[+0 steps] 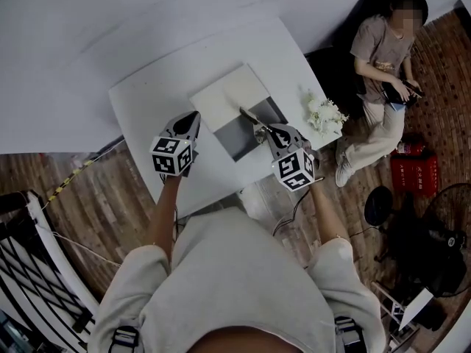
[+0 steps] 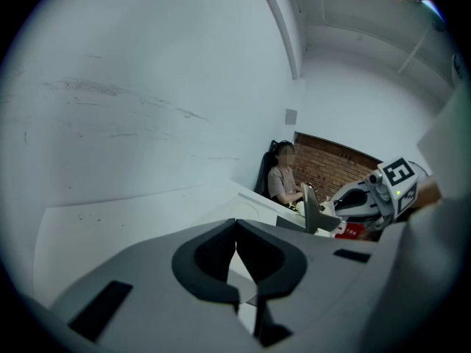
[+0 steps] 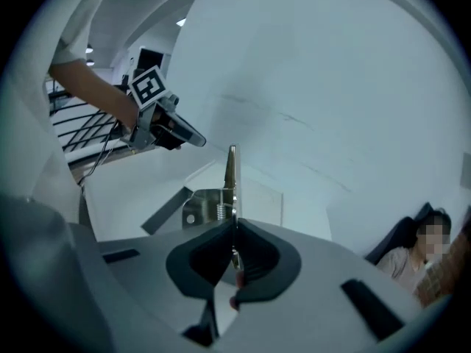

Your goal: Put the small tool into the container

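Note:
A small metal tool (image 1: 251, 118) with a spring sticks out of my right gripper (image 1: 263, 129), which is shut on its handle end. It hangs over the grey inside of the open container (image 1: 237, 142), whose white lid (image 1: 229, 94) lies back behind it. In the right gripper view the tool (image 3: 232, 179) points up from the closed jaws of my right gripper (image 3: 234, 230), with the container (image 3: 197, 206) beyond it. My left gripper (image 1: 194, 116) hovers just left of the container, shut and with nothing in it. The left gripper view shows its tips (image 2: 236, 230) meeting, and the right gripper (image 2: 372, 197) with the tool (image 2: 309, 208).
The white table (image 1: 154, 94) has its near edge just under both grippers. White flowers (image 1: 324, 113) sit at its right corner. A person (image 1: 383, 57) sits beyond, with a red box (image 1: 412, 173) and a fan (image 1: 450, 219) on the floor at the right.

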